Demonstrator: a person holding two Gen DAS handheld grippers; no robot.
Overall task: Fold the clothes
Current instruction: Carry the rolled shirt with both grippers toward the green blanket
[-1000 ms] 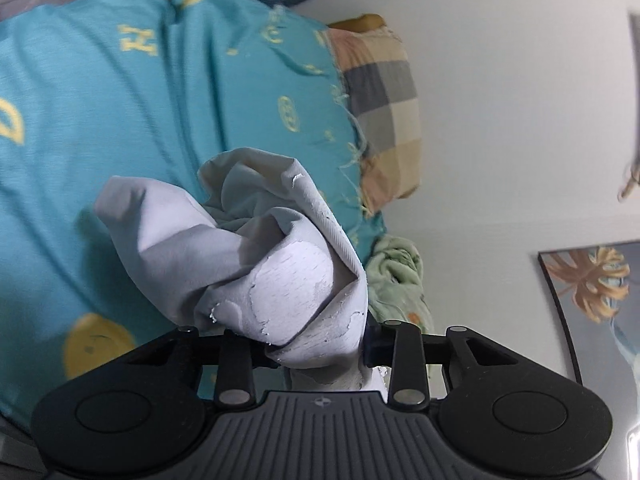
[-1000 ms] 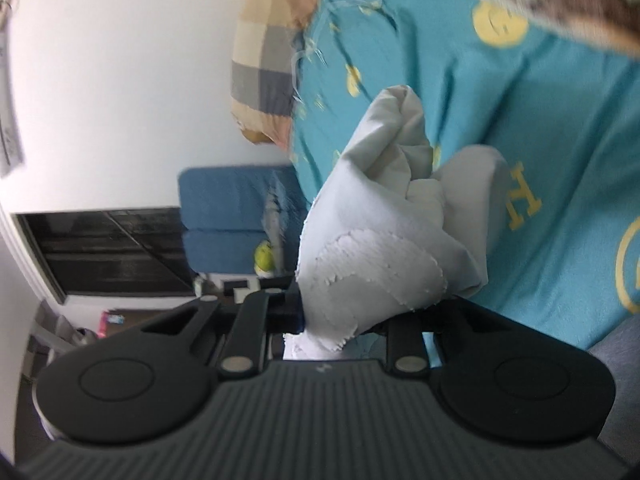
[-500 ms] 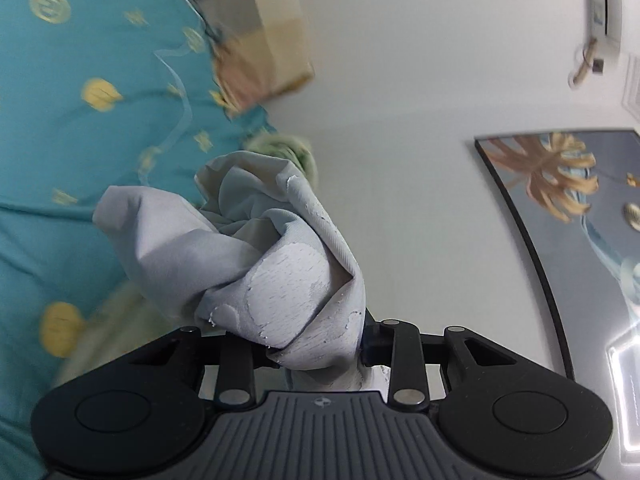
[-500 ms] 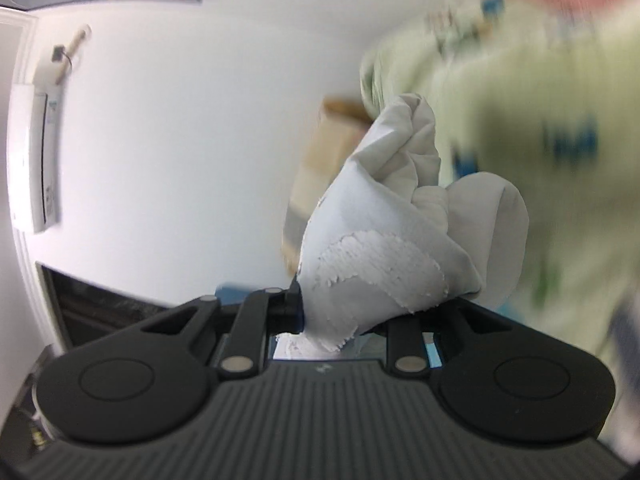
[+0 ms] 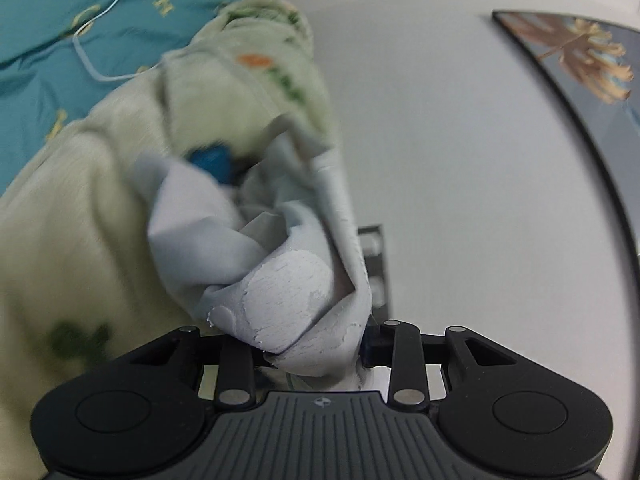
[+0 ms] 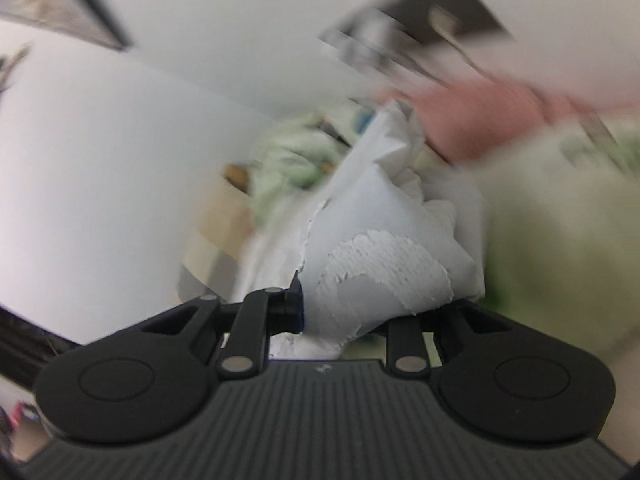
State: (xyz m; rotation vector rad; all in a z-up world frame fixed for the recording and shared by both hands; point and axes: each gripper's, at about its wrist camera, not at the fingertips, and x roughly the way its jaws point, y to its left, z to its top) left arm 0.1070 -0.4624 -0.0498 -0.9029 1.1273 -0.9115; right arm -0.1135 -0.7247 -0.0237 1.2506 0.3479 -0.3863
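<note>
My left gripper (image 5: pixel 308 344) is shut on a bunched pale grey garment (image 5: pixel 224 248) with a cracked white print. The cloth rises in a crumpled wad over the fingers and hides their tips. In the right wrist view, my right gripper (image 6: pixel 352 320) is likewise shut on a bunch of the same pale garment (image 6: pixel 384 240), also with a cracked white print. That wad covers both fingertips, and this view is blurred by motion.
A pale green printed blanket (image 5: pixel 80 208) fills the left of the left wrist view, over a teal bedsheet (image 5: pixel 60 20). A white wall and a framed picture (image 5: pixel 580 48) lie to the right. The right wrist view shows the pale green cloth (image 6: pixel 560 216), something pink (image 6: pixel 480 120) and wall.
Both views have swung off the teal bedsheet and checked pillow toward the pale green blanket and the wall. The grey garment stays bunched in both grippers, its shape hardly altered.
</note>
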